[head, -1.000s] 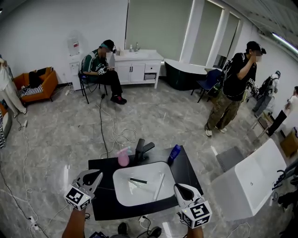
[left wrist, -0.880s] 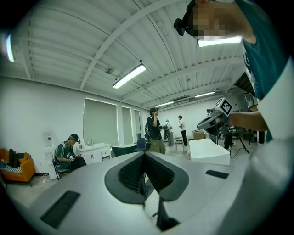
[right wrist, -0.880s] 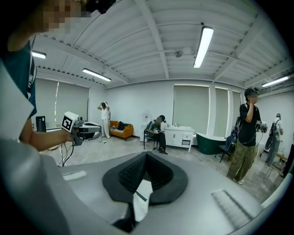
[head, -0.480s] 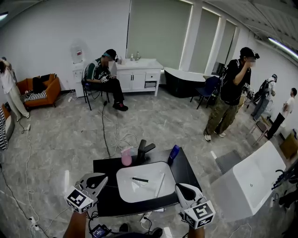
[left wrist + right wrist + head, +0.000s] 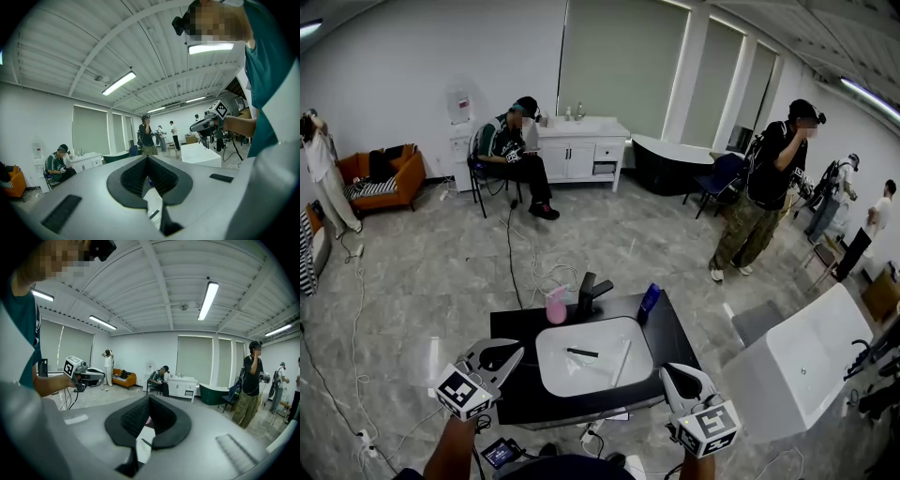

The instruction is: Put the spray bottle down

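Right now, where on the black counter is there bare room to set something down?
Bare: the counter left of the basin, and its right strip in front of the blue bottle. Crowded: the back edge, with pink spray bottle and faucet.

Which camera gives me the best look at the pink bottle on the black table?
The head view: the pink bottle stands whole and upright beside the faucet on the table. The right gripper view shows only a pink sliver of it, low in the middle. The left gripper view shows none of it.

White basin (image 5: 602, 377), black faucet (image 5: 587, 294), orange sofa (image 5: 392, 174), seated person (image 5: 512, 152)
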The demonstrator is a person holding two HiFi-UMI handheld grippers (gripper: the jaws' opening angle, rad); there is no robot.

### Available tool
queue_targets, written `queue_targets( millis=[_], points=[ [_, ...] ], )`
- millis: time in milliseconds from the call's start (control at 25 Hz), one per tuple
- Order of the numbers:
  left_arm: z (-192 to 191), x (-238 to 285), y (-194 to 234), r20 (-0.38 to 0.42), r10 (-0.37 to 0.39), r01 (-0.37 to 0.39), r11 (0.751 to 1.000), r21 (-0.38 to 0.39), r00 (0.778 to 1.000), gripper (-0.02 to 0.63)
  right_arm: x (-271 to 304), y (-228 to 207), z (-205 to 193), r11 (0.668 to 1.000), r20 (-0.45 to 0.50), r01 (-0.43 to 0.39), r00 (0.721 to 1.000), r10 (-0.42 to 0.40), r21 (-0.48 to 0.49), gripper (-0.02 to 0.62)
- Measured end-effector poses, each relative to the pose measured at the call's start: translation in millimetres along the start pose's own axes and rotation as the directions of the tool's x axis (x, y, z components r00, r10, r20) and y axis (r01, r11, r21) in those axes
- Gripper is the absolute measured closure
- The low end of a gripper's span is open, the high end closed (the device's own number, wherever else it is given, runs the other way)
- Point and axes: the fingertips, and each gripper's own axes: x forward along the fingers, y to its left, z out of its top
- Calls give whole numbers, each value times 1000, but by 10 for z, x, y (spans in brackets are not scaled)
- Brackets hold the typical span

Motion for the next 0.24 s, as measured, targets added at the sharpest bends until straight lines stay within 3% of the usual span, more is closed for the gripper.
queue_targets(
  millis=[240],
  points=[
    [28,-40,-79,-7,-7,7,1000,3,1000,600,-114,19,-49,1000,-8,5,1000,-5,6,588]
  ],
)
